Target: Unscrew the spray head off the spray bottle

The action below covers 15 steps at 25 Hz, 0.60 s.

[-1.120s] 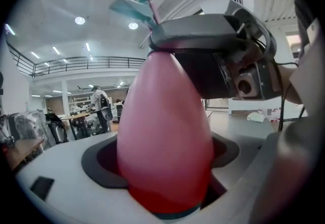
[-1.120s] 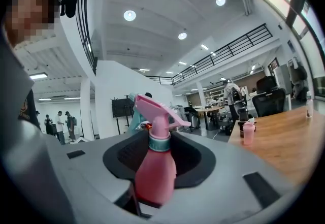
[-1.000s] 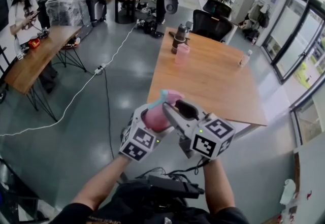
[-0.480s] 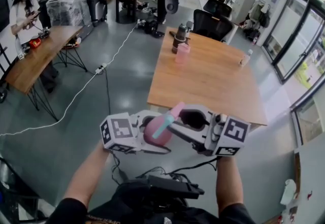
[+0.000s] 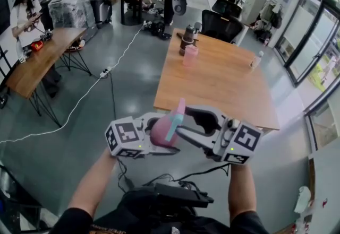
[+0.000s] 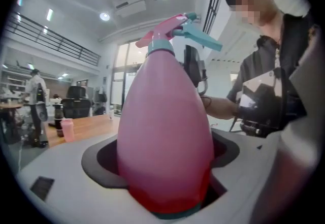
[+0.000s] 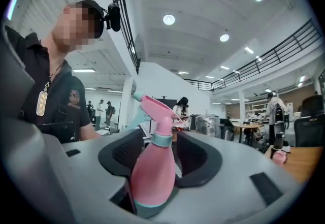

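Currently my left tongs point(image 5: 157, 137) clamp the spray bottle point(image 6: 165, 131); my right tongs point(image 7: 161, 154), opening around the spray head point(image 7: 157, 111), may lose purchase.

An open-plan office (half lab): long wooden worktop point(image 5: 218, 79), office chairs point(image 5: 222, 25) behind it, glass wall point(image 5: 313, 42) beside it.

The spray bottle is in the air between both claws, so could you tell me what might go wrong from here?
1. The right claw's jaws are opening around the spray bottle, leaving only the left claw clamped on its rounded body; it could slip and fall to the floor.
2. The spray head is still on; regripping its trigger instead of the collar might squirt rather than unscrew.
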### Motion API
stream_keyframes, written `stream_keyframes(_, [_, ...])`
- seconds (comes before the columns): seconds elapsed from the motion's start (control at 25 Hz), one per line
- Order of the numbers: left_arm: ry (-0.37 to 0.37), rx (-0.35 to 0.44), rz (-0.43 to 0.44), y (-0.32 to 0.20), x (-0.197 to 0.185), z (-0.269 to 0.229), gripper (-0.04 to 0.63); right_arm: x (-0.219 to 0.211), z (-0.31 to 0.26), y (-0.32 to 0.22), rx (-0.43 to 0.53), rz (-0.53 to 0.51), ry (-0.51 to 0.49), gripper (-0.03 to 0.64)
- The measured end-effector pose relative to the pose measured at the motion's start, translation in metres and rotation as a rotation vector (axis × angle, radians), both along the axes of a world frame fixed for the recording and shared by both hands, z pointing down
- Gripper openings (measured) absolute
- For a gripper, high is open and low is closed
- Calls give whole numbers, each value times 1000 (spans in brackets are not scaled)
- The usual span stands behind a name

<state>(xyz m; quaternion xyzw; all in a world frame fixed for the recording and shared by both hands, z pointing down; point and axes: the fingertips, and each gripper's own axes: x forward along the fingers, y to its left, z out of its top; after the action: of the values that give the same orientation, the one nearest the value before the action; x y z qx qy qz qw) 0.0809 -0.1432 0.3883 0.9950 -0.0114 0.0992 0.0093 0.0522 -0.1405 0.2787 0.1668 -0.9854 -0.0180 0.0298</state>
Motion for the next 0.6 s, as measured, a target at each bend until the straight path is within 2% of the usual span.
stream_keyframes(0.2, [-55,35,-416,-59,-13,17,451,21,-7,-10,-56,104,-121,224])
stream_keyframes(0.32, [-101,46,-607,-82,-23,30,451,21,-3,-24,-117,228,-158,267])
stream_keyframes(0.44, [-144,76,-694,-87,-26,39,451,11,14,-42,-188,350,-116,267])
stream_keyframes(0.6, [-154,103,-677,-79,-16,42,451,1,23,-46,-225,348,-122,265])
